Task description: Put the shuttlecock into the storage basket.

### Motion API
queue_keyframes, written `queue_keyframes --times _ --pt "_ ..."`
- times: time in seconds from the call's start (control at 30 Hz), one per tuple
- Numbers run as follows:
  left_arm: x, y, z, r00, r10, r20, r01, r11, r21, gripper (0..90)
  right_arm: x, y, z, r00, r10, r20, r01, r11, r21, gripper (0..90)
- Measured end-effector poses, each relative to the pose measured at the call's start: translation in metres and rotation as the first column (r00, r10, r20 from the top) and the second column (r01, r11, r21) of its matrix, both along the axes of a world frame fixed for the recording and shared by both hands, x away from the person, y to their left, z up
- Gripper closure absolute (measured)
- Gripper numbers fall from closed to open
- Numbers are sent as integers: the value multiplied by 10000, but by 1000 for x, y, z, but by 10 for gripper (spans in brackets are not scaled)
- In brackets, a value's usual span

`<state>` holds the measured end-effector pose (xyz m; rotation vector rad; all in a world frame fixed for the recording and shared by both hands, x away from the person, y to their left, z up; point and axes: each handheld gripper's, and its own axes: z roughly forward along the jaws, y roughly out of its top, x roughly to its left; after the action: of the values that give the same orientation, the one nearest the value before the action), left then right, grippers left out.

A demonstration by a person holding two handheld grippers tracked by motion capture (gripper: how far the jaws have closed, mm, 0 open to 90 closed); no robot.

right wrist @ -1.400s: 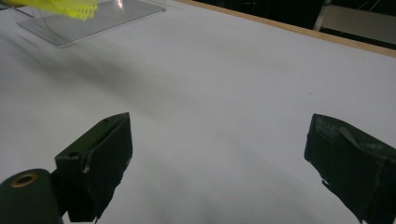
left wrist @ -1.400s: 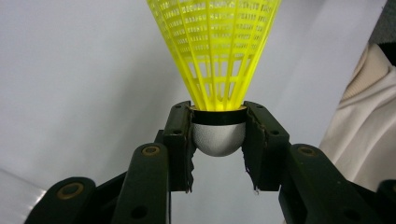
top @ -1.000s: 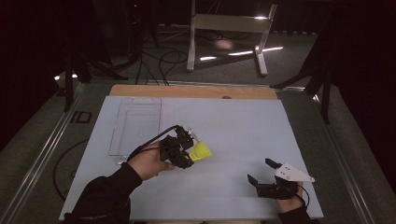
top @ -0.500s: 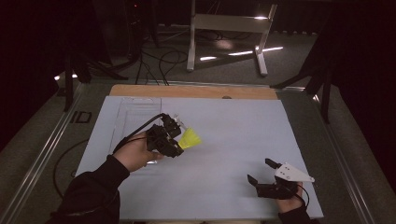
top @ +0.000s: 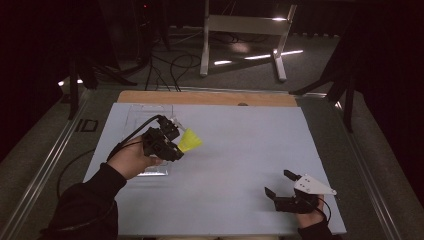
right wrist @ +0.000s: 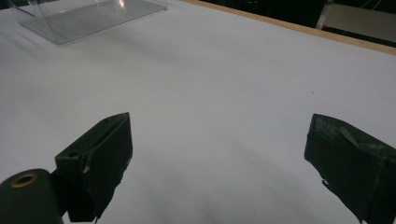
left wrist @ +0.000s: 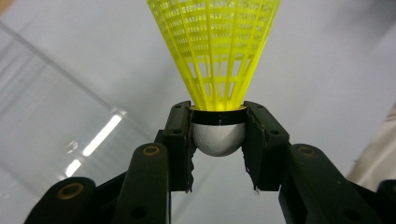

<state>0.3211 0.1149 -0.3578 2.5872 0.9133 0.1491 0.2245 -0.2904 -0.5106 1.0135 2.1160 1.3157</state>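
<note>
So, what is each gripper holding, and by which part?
The left gripper holds a yellow shuttlecock by its round white head, pinched between both pads. The right gripper is open and holds nothing.

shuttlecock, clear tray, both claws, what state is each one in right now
shuttlecock: held by its white cork, yellow skirt pointing away from the claw, off the table
left claw: shut on the shuttlecock, lifted beside the tray
right claw: open, nothing between the jaws, low over the table near the front edge
clear tray: lying on the white table, nothing visible inside
</note>
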Motion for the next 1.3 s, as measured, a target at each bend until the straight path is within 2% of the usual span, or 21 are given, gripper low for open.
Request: queue_keyframes --times 0.27,0.3,0.47,0.6,0.67,0.7,1.0,1.17,1.2,1.27,1.3 --pt "3 19 -1 9986 527 30 -527 9986 27 659 0 0 0 10000 11 4 -11 10000 11 80" --pt "4 27 -1 9971 753 86 -753 9971 50 659 0 0 0 10000 24 -8 -24 10000 -11 80" --pt "5 49 3 9907 1350 163 -1348 9908 -93 660 0 0 0 10000 17 -13 -17 10000 -10 80" --pt "5 65 6 9840 1768 204 -1765 9841 -183 660 0 1 0 10000 20 -26 -20 10000 -12 80" --pt "5 68 7 9831 1819 208 -1816 9832 -164 660 0 1 0 10000 23 -17 -23 10000 -27 80" --pt "5 77 9 9776 2096 195 -2090 9775 -271 660 0 1 0 10000 32 -34 -32 10000 -27 80" --pt "5 103 14 9605 2767 295 -2757 9606 -358 660 0 1 -1 10000 60 -58 -61 10000 -39 80" --pt "5 115 13 9474 3182 349 -3169 9477 -375 660 0 2 -1 9999 59 -88 -59 10000 -37 81" --pt "5 115 13 9474 3182 349 -3169 9477 -375 660 0 2 -1 9999 59 -88 -59 10000 -37 81" --pt "5 122 10 9390 3425 305 -3412 9391 -400 659 0 2 -1 9999 73 -82 -73 10000 -48 80" --pt "5 123 9 9380 3452 312 -3441 9383 -341 660 0 2 -1 9999 78 -87 -78 10000 -47 80"
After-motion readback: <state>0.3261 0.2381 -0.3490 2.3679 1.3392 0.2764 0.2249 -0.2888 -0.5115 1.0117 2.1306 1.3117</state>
